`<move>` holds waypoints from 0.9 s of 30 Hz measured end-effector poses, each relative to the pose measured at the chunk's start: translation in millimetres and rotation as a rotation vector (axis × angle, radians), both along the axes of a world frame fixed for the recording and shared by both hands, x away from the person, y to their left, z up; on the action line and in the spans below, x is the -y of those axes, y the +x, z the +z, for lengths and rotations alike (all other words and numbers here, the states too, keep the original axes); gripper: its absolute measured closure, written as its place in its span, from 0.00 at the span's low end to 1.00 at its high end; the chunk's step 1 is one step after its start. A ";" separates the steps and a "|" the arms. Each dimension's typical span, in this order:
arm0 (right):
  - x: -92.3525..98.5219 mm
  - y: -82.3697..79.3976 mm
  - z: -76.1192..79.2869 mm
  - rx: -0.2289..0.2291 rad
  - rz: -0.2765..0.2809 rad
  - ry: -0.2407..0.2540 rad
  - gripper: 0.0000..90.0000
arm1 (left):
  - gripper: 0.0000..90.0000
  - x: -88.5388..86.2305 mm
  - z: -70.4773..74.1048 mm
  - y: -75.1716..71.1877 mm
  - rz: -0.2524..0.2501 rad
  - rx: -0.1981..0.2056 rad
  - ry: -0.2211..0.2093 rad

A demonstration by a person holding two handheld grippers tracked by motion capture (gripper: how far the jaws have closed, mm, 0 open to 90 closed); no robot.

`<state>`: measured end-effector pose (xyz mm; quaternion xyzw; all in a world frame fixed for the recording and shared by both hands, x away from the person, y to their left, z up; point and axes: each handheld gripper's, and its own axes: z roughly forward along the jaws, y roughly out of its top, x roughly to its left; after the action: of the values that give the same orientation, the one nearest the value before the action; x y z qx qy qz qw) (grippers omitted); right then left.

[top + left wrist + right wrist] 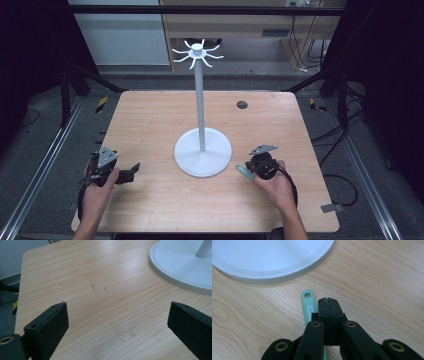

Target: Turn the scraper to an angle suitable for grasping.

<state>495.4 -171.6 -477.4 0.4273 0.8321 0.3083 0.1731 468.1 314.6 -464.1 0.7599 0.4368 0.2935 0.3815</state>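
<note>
A white stand with a round base, a thin pole and curved hooks on top stands at the table's middle. A mint-green handle with a hanging hole lies flat on the wood just right of the base. My right gripper hovers over it, shut, jaw tips pressed together; the handle runs beside and under the left jaw, not between the tips. My left gripper rests at the table's front left, open, with bare wood between its jaws. The base's edge lies ahead to its right.
The wooden table has a dark cable hole at the back right. Beyond the table's edges are grey floor, metal rails and dark frame legs. Bare wood stretches behind and in front of the stand.
</note>
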 end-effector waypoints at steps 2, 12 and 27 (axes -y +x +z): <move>-1.6 -1.5 1.6 0.006 0.005 -0.012 1.00 | 0.03 -0.6 0.4 -0.1 0.001 0.001 0.000; -13.7 -9.9 15.0 0.056 0.024 -0.048 1.00 | 0.03 -3.2 1.4 -0.5 0.006 0.003 0.001; -23.7 -7.7 31.7 0.061 0.051 -0.071 1.00 | 0.03 -11.8 3.3 -2.2 0.030 0.011 -0.016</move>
<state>487.7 -147.9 -445.7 0.3899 0.8475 0.2957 0.2057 465.9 326.5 -460.8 0.7486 0.4486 0.2997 0.3855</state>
